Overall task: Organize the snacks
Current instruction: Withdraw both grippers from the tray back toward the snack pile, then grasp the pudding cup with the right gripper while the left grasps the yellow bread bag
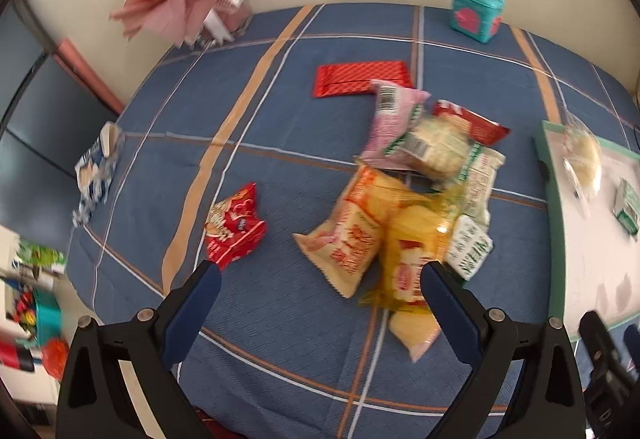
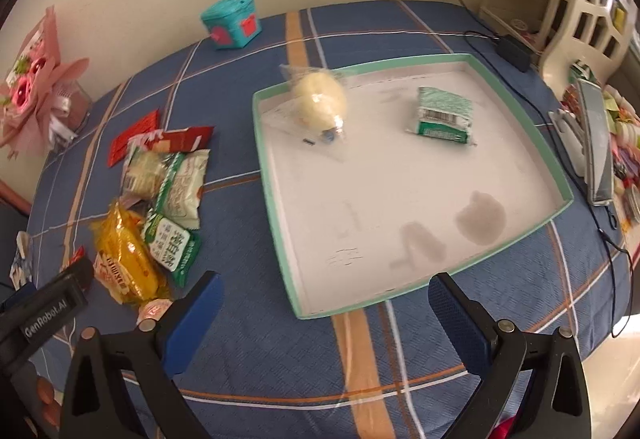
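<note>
Through my left wrist camera, my left gripper [image 1: 320, 279] hangs released, holding nothing; the snack pile [image 1: 416, 191] lies just ahead on the worktop [image 1: 280, 319]. Through my right, my right gripper [image 2: 325, 289] is spread and unloaded; ahead, the tray [image 2: 276, 175] holds a green packet [image 2: 442, 114] and a wrapped bun [image 2: 320, 101].

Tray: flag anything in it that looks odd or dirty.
The tray has two grey stains on its white floor near the front edge. A clear-wrapped bun leans on the far rim, blurred; the green packet lies flat.
</note>
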`<state>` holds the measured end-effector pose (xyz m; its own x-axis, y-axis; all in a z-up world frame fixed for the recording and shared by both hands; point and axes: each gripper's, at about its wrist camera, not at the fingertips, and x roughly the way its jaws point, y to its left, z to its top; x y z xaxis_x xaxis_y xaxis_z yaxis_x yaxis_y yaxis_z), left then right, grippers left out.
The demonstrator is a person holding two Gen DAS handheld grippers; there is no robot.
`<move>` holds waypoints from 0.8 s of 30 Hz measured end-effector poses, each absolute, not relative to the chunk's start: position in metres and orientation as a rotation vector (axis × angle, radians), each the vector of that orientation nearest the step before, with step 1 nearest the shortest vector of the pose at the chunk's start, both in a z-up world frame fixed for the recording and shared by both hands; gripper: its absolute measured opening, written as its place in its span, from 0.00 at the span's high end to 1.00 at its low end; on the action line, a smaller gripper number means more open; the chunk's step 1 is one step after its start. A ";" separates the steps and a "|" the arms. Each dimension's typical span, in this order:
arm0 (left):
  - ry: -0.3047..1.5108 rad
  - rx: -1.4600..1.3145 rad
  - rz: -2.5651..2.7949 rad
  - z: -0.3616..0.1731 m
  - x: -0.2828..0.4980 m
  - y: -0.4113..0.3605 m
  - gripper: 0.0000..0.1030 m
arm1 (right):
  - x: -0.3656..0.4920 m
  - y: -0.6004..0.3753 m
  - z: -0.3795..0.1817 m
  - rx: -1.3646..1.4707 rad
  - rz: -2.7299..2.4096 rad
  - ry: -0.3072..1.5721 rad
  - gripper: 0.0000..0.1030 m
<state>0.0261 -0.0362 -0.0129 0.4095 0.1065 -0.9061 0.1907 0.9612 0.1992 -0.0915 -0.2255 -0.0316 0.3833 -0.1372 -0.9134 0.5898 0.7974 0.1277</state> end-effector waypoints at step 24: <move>1.271 0.090 -0.021 -0.036 0.061 0.033 0.03 | -0.020 -0.107 -0.067 0.402 -0.208 1.245 0.04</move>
